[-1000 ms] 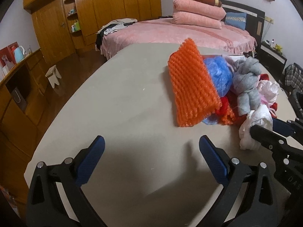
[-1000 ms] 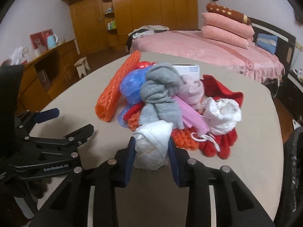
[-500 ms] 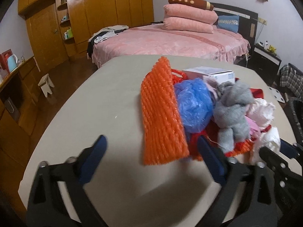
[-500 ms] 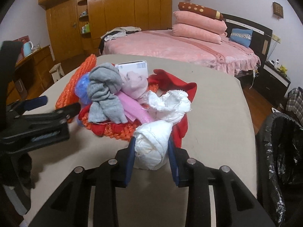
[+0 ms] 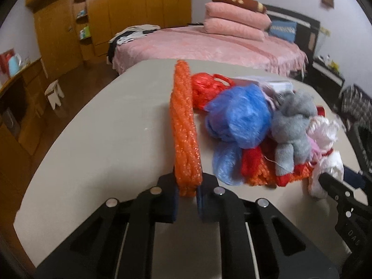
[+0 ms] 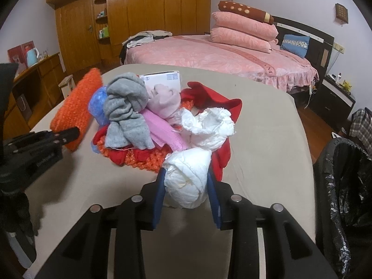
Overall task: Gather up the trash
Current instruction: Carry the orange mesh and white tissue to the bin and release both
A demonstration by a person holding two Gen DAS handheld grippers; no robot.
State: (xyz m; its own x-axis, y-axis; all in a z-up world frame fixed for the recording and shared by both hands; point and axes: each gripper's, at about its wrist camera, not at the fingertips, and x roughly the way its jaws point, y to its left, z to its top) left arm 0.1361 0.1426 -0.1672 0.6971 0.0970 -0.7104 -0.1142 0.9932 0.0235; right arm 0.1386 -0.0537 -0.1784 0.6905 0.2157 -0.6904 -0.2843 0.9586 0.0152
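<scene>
left gripper [image 5: 187, 191]: clamped down narrow on the near end of the orange mesh [image 5: 184, 130], which sticks out away from the camera across the table [image 5: 104, 144]
right gripper [image 6: 186, 193]: partway closed, pads squeezing a white wad [image 6: 186, 183] at the front edge of the pile
pile: grey cloth [image 6: 126, 110], pink cloth [image 6: 164, 103], blue bag [image 5: 239, 121], red stuff [image 6: 223, 107] and crumpled white paper [image 6: 208, 125], all heaped mid-table and touching each other
box [image 6: 162, 79]: white, behind the pile, mostly hidden
bin bag [image 6: 344, 186]: black, off the table's right side, pretty close to the right gripper
background: pink bed [image 6: 209, 55] with stacked pillows, wood wardrobe [image 6: 139, 14]
</scene>
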